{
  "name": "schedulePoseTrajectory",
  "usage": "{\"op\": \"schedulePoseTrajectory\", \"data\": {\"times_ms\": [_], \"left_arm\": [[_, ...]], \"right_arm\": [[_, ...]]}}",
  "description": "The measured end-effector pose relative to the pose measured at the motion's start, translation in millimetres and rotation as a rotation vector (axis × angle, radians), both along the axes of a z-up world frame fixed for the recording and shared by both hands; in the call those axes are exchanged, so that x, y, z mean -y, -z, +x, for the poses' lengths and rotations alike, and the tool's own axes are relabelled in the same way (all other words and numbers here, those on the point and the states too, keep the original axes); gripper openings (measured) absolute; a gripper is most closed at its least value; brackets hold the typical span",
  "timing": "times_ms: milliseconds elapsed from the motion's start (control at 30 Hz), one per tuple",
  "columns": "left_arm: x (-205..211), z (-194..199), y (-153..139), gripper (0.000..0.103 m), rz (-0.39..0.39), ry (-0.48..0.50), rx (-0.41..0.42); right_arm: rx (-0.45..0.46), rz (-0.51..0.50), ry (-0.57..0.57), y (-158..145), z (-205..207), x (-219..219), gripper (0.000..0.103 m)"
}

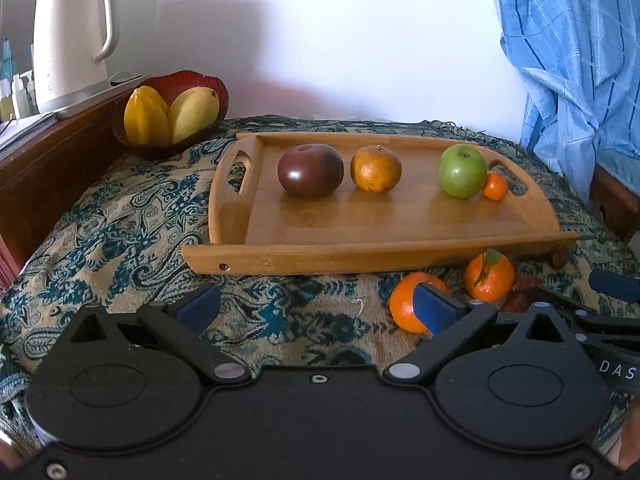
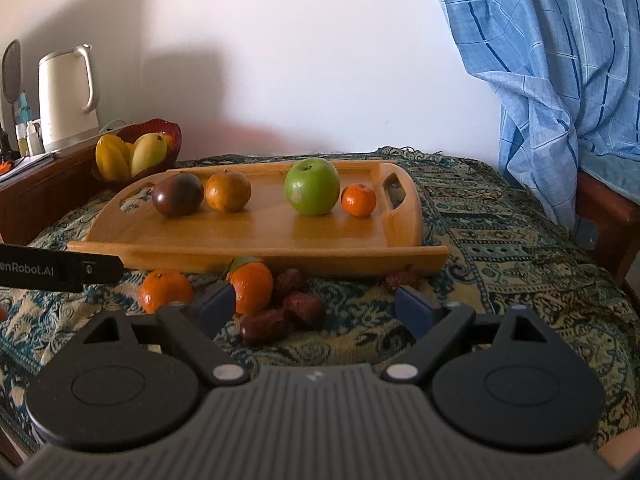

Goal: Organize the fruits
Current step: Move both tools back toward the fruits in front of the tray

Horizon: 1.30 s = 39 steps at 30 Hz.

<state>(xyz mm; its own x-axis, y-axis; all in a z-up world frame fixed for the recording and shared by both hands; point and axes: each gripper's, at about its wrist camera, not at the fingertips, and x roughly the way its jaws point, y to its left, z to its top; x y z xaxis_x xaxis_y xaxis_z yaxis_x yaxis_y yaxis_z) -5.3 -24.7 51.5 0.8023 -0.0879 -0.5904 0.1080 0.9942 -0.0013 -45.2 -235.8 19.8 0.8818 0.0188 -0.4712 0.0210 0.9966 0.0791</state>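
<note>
A wooden tray (image 1: 360, 220) (image 2: 240, 236) on the patterned cloth holds a dark purple fruit (image 1: 310, 170), an orange (image 1: 376, 168), a green apple (image 1: 462, 170) and a small tangerine (image 1: 495, 186). In front of the tray, two tangerines (image 2: 164, 290) (image 2: 254, 286) and several dark dates (image 2: 280, 314) lie on the cloth. My left gripper (image 1: 316, 306) is open and holds nothing; its right pad (image 1: 434, 310) partly covers a tangerine (image 1: 404, 306). My right gripper (image 2: 316, 306) is open above the dates, its left pad in front of the leafed tangerine.
A dark red bowl (image 1: 192, 84) (image 2: 160, 128) with yellow fruits stands at the back left beside a white kettle (image 1: 72, 40) on a wooden ledge. A blue striped cloth (image 2: 560, 80) hangs at the right. One date (image 2: 402, 278) lies by the tray's right corner.
</note>
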Motion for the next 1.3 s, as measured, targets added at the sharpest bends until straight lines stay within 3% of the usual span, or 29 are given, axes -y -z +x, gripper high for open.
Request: {"op": "schedulePoseTrajectory", "data": {"times_ms": [333, 600, 900, 1300], "left_arm": [[5, -5, 4, 0.103, -0.003, 0.009, 0.006], [6, -3, 5, 0.103, -0.023, 0.013, -0.002], [14, -3, 9, 0.102, -0.029, 0.063, 0.000], [20, 6, 9, 0.076, -0.112, 0.117, -0.050]], "right_arm": [[-0.010, -0.044, -0.054, 7, -2, -17, 0.094], [-0.019, -0.072, -0.101, 12, -1, -28, 0.083], [-0.003, -0.097, -0.080, 17, 2, -33, 0.072], [-0.010, -0.049, -0.094, 19, 3, -32, 0.058]]}}
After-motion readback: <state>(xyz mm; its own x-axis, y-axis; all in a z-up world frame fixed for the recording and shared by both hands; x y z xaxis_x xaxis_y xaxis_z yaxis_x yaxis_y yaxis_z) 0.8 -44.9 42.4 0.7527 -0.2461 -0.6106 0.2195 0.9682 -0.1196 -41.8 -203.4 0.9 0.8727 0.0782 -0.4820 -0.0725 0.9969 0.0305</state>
